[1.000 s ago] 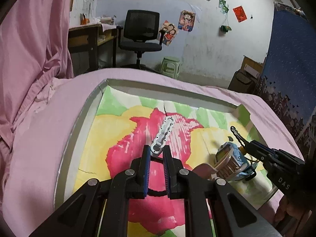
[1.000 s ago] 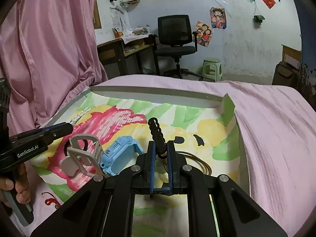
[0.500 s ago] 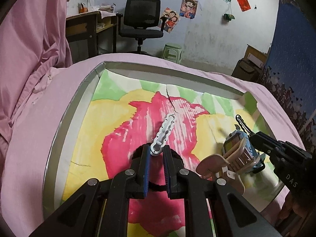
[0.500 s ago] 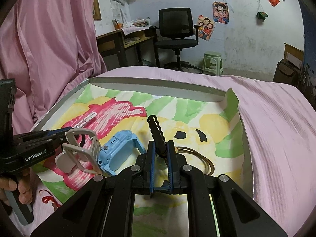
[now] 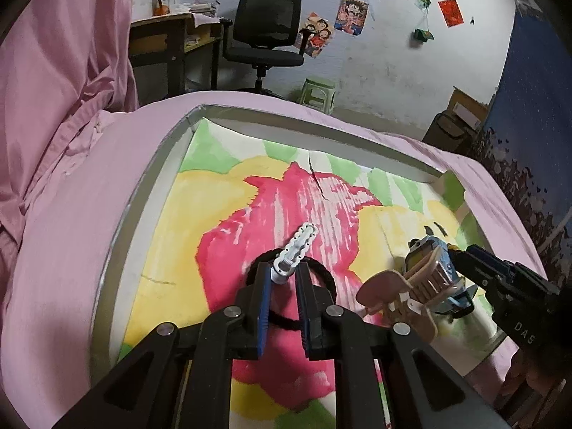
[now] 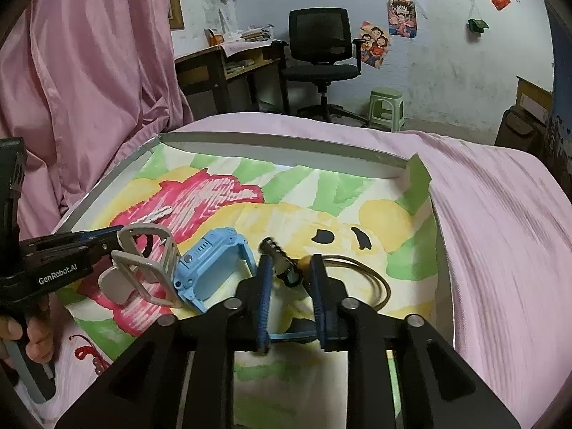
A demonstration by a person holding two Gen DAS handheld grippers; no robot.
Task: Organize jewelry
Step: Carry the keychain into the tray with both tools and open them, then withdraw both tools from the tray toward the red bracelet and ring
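My left tool (image 5: pixel 283 276): parted, white hair clip (image 5: pixel 296 250) lying loose between its fingers on the tray (image 5: pixel 143 193). My right tool (image 6: pixel 289 272): wide apart, black clip (image 6: pixel 280 262) between, ungripped, beside blue watch (image 6: pixel 211 261).

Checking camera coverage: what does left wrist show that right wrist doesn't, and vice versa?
Left wrist only: a black hair tie under the left gripper, jaws parted around a white clip.

Right wrist only: a brass bangle and a dark beaded piece between the parted jaws of the right gripper.

Both: blue watch, beige hair claw, painted tray.
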